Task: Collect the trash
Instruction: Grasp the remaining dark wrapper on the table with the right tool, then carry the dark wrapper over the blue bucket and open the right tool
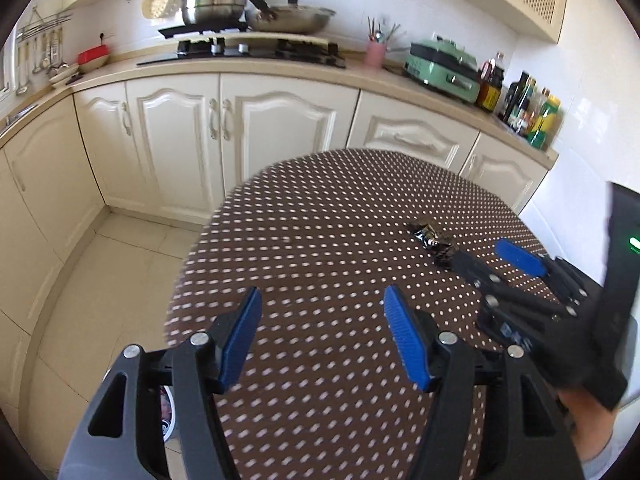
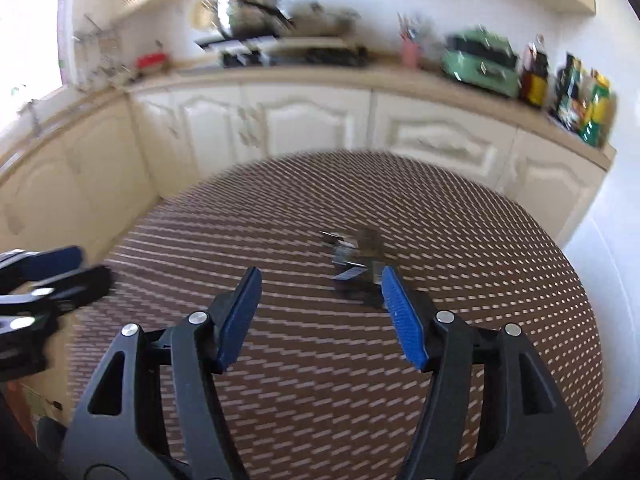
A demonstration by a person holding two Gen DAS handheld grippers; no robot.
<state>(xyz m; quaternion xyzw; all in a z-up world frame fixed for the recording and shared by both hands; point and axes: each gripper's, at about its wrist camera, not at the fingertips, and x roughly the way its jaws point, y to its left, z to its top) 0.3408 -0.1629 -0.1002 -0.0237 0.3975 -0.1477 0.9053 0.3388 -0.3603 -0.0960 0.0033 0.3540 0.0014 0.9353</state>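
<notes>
Kitchen w/ cream cabinets behind; round tabletop (image 1: 320, 216) in brown polka-dot cloth carries one piece of trash: a crumpled black foil wrapper (image 1: 430, 236), right of centre, blurred in the right wrist view. Right tongs (image 2: 320, 292) spread wide, empty, wrapper just ahead by the right-hand pad. Left tongs (image 1: 320, 312) also spread, empty, farther off. Wrapper looks v. light, thin, crinkly, prob. slippery; likely skids if nudged. Best pinch across the bunched middle, not the flat twisted ends.

wrapper (image 1: 430, 237) on table (image 1: 320, 208) | right gripper (image 1: 486, 258) just behind it | counter (image 1: 280, 70) beyond
</notes>
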